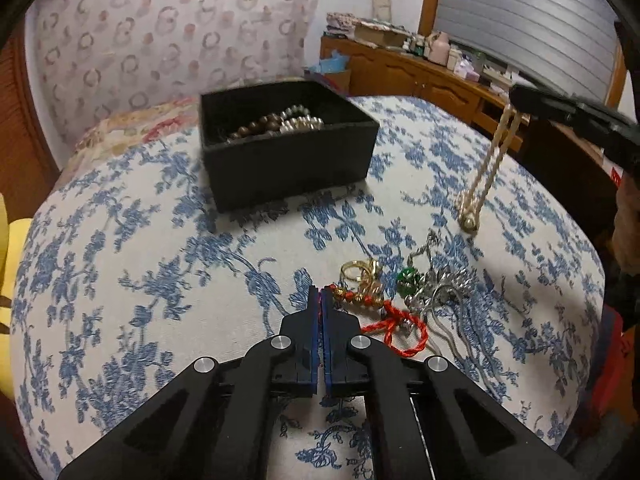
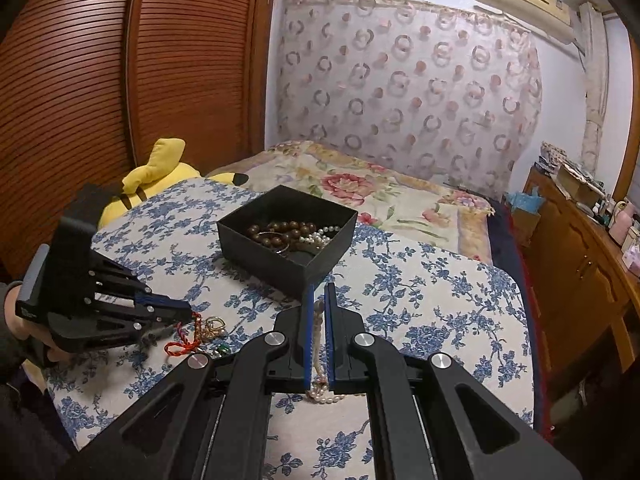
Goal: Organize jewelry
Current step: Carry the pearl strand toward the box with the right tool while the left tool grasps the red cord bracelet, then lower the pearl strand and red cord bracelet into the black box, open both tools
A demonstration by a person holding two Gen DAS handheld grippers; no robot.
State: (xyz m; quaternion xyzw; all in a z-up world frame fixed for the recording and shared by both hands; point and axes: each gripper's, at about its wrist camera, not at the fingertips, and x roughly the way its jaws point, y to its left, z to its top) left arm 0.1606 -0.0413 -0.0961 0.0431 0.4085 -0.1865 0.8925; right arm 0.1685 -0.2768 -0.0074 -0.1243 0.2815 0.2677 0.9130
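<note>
The blue-flowered bed cover point(image 2: 420, 300) carries a black box point(image 2: 288, 236) already holding brown beads and pearls; the loose jewelry pile point(image 1: 404, 300) lies on the near side of the box. The right gripper point(image 2: 319, 312), near-closed, pinches a pearl necklace point(image 1: 486, 172) hanging beside the box with its lower end coiled on the cover, so the step in hand appears to be carrying it over; next it needs lifting clear above the box rim before release. The left gripper point(image 1: 320, 300), closed and seemingly empty, rests at the pile's edge.
</note>
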